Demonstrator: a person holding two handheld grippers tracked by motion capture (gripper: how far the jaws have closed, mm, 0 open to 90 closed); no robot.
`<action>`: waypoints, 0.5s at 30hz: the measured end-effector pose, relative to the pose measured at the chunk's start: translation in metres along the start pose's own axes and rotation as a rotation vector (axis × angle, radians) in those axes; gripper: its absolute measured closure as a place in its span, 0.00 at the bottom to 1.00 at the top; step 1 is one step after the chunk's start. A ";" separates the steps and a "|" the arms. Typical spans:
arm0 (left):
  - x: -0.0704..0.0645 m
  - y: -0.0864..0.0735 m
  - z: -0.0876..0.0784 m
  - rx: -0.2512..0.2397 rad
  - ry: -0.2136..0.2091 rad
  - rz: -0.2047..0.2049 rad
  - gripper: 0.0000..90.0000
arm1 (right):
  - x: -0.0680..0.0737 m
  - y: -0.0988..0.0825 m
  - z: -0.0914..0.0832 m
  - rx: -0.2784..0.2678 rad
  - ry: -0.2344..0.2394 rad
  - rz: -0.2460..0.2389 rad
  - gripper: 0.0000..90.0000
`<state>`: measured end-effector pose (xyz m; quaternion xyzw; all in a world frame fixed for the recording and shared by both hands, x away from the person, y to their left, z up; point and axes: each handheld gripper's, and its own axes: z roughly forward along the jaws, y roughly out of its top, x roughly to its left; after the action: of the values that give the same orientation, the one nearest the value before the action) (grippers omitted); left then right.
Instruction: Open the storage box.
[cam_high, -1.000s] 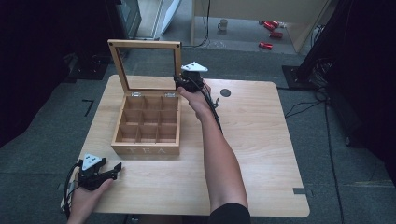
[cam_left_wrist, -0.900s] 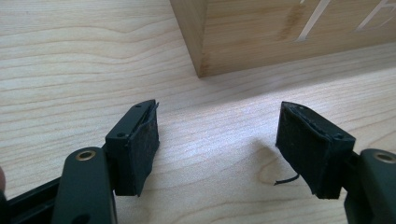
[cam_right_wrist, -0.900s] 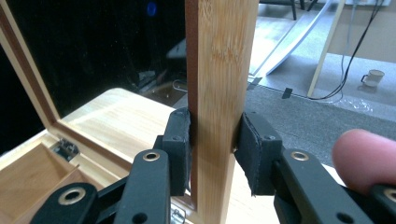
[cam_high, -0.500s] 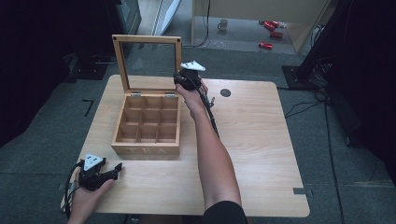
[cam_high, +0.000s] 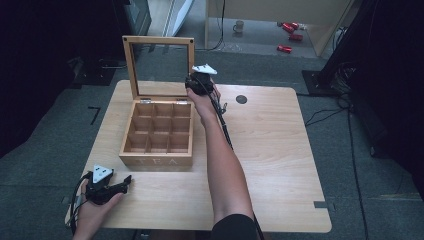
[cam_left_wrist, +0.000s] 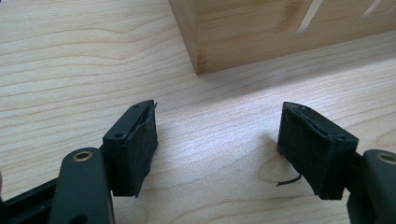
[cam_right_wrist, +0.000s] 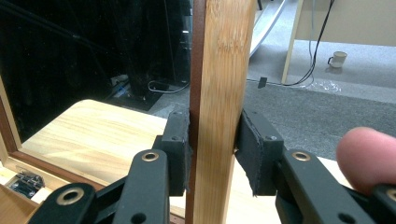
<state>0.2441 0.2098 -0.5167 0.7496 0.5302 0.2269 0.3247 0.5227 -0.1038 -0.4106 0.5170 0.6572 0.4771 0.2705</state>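
A wooden tea box (cam_high: 156, 160) with several empty compartments stands on the table (cam_high: 280, 150), left of centre. Its glass-paned lid (cam_high: 157, 40) stands open, nearly upright. My right gripper (cam_high: 193, 86) is shut on the lid's right frame bar (cam_right_wrist: 222, 70), whose wood is pinched between the two pads (cam_right_wrist: 180, 135). My left gripper (cam_high: 126, 183) rests near the table's front left corner, just short of the box's front corner (cam_left_wrist: 261, 32). In the left gripper view, the left gripper (cam_left_wrist: 217, 126) has just been opening its jaws and holds nothing.
A black round grommet (cam_high: 241, 99) sits in the table behind the right hand. The right gripper's cable (cam_high: 222, 122) runs along the forearm. On the floor beyond are a mug (cam_high: 239, 26) and red cans (cam_high: 285, 48).
The lid has swung a little further up and back with the right gripper on it. The left hand has stayed in place.
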 end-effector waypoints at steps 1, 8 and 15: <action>0.000 0.000 0.000 0.001 0.001 0.002 0.32 | 0.001 0.000 0.000 -0.002 -0.002 0.005 0.73; -0.001 0.000 0.000 0.005 0.009 0.012 0.32 | 0.005 -0.005 -0.006 0.026 -0.016 -0.041 0.51; -0.002 0.000 0.001 0.004 0.009 0.016 0.31 | -0.005 -0.011 -0.034 0.058 0.038 -0.028 0.30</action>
<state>0.2440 0.2077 -0.5169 0.7534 0.5262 0.2318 0.3190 0.4909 -0.1205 -0.4076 0.5061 0.6831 0.4637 0.2494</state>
